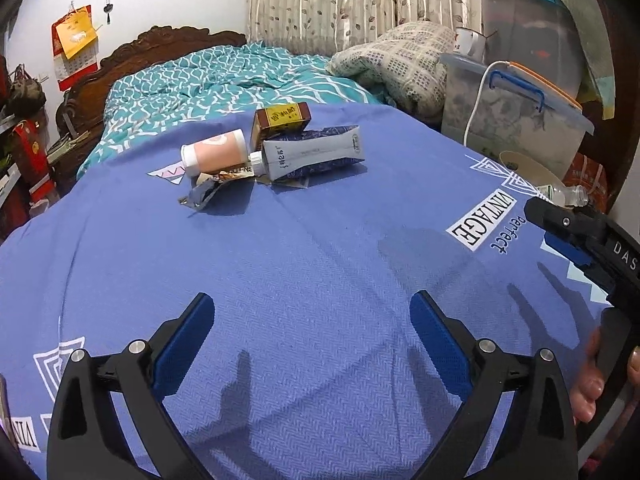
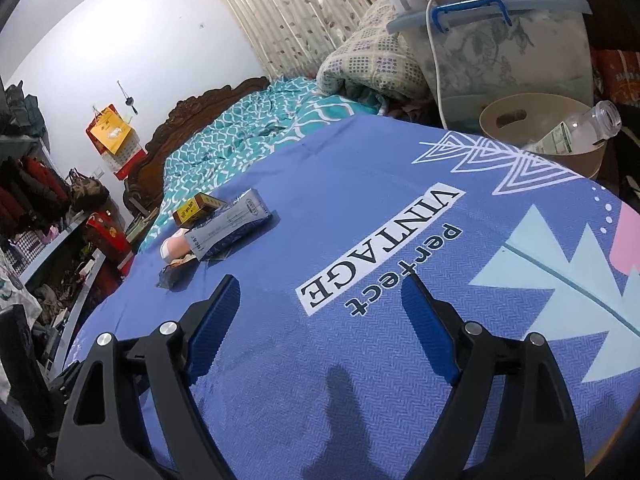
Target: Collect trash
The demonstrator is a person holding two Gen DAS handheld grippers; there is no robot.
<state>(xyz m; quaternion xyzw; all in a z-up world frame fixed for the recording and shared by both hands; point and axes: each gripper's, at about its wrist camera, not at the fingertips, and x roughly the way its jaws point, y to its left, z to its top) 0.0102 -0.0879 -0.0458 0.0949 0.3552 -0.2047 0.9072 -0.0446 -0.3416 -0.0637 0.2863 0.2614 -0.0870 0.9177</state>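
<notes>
Now both claws gape empty: left gripper [image 1: 312, 316], right gripper [image 2: 320, 300]. Trash heap at twelve o'clock: grey squeezed tube [image 1: 312, 156], pink round plastic bottle [image 1: 216, 150], brown cardboard box [image 1: 282, 120]. Grab carelessly and that bottle rolls away.

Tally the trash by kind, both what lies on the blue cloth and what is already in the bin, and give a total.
Bottles: 2, a pink bottle on the cloth, a clear bottle in the bin
Tubes: 1, a grey tube
Boxes: 1, a brown and yellow box
Wrappers: 2, a crumpled wrapper and a dark blue packet under the tube
Total: 6
</notes>
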